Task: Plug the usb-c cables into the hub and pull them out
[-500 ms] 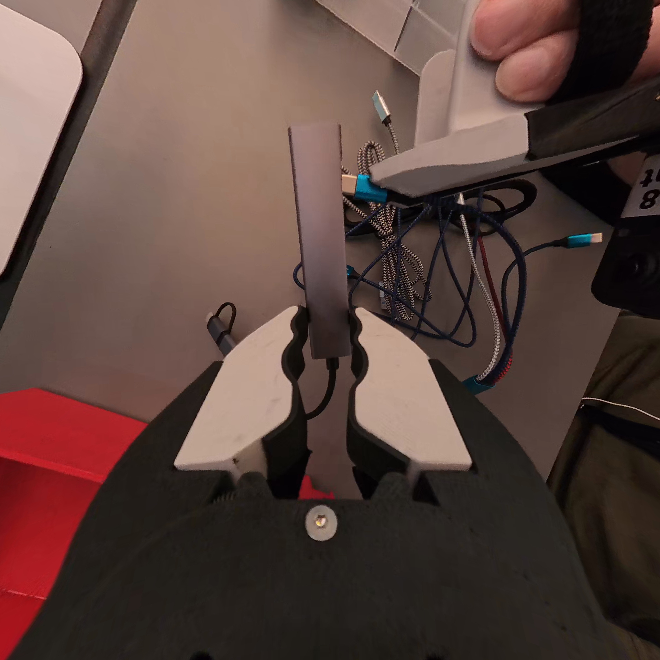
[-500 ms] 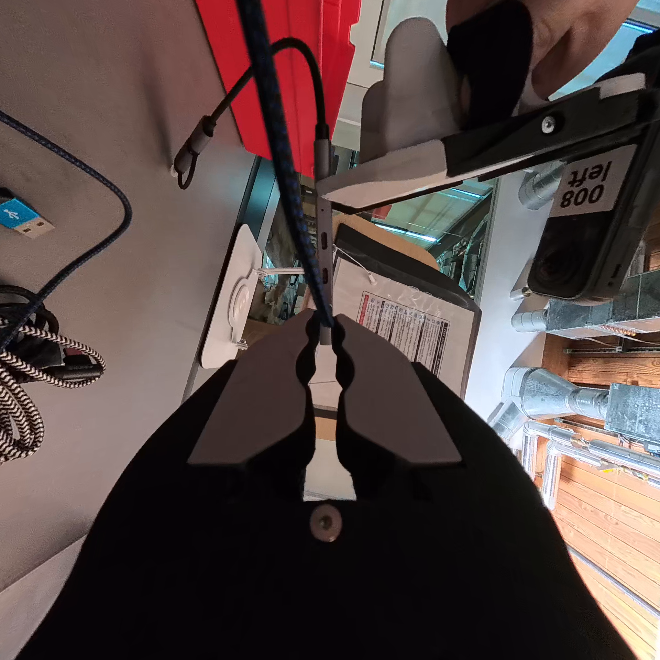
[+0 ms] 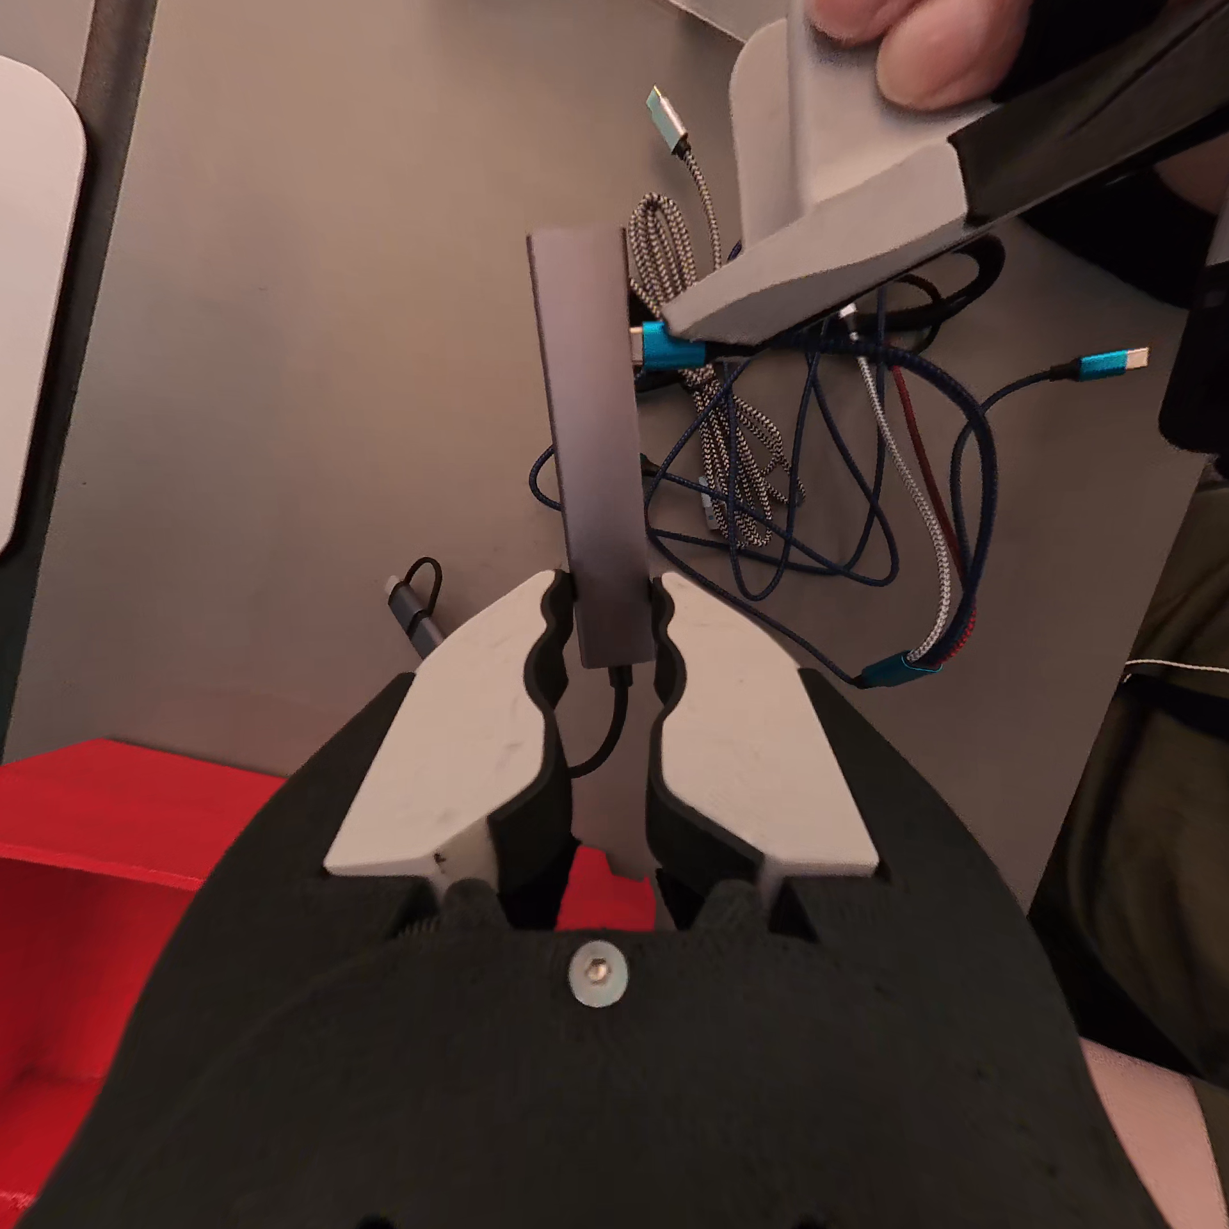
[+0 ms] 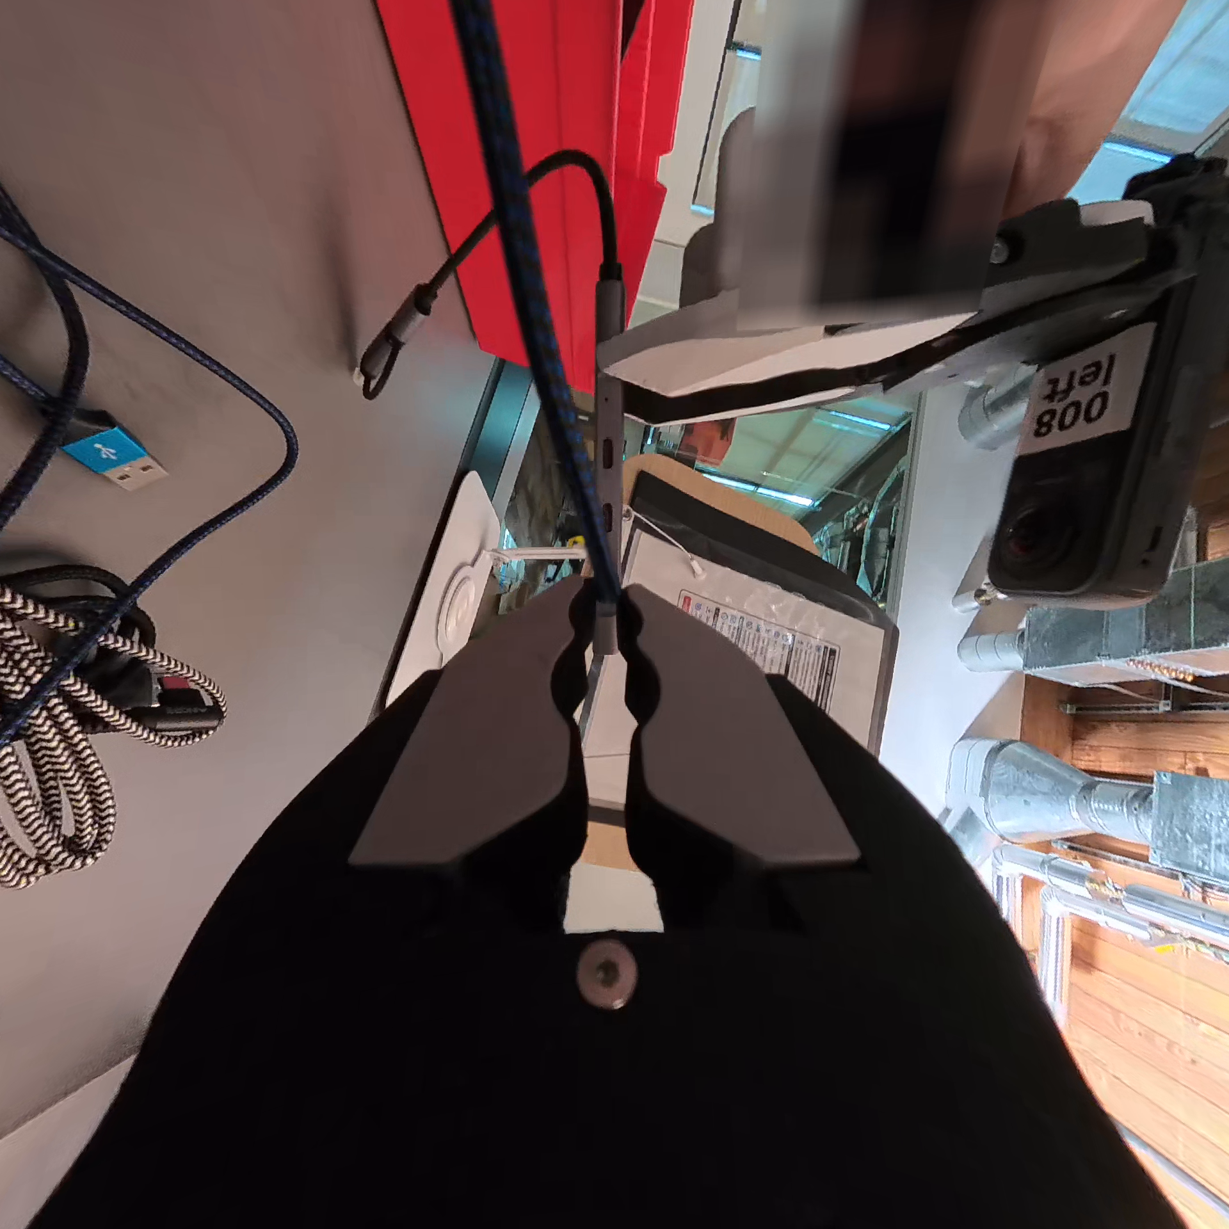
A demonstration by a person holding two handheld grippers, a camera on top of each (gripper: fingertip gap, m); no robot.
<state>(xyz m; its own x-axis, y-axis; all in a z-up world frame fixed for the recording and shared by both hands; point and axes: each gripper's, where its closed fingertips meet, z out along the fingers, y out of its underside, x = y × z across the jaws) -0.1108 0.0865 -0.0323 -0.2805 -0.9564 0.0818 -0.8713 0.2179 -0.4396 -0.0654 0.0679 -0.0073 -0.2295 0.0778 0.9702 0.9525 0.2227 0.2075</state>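
- Hub (image 3: 588, 425): slim grey bar, held upright off the grey table (image 3: 299, 366), pinched at its lower end in the left gripper (image 3: 608, 592); jaws closed down to the width of the bar, own black lead (image 3: 608, 725) trailing between them.
- Rigid and light by the look of it; smooth metal sides, so likely to slip or pivot under a sideways push. Best gripped low across the narrow faces, as now, leaving the port edge free.
- Teal-collared plug (image 3: 668, 349): nipped in the right gripper (image 3: 685, 332), jaws nearly shut on it, metal tip touching the hub's right edge. Seated fully or only part way: cannot tell.
- Seen from the right wrist view, right gripper (image 4: 608, 598) tips on the hub's narrow edge (image 4: 610, 465), two free ports showing farther along it.
- Plug body short and stiff, worth holding by the collar only; braided blue cable (image 4: 525, 266) limp, no use for pushing, prone to drag.
- Judged need: straight push along the port axis, since a tilt could lever the small connector.
- Spare cables (image 3: 765, 479) tangled on the table toward its right side, behind the hub; red bin (image 3: 80, 898) at the near left edge.
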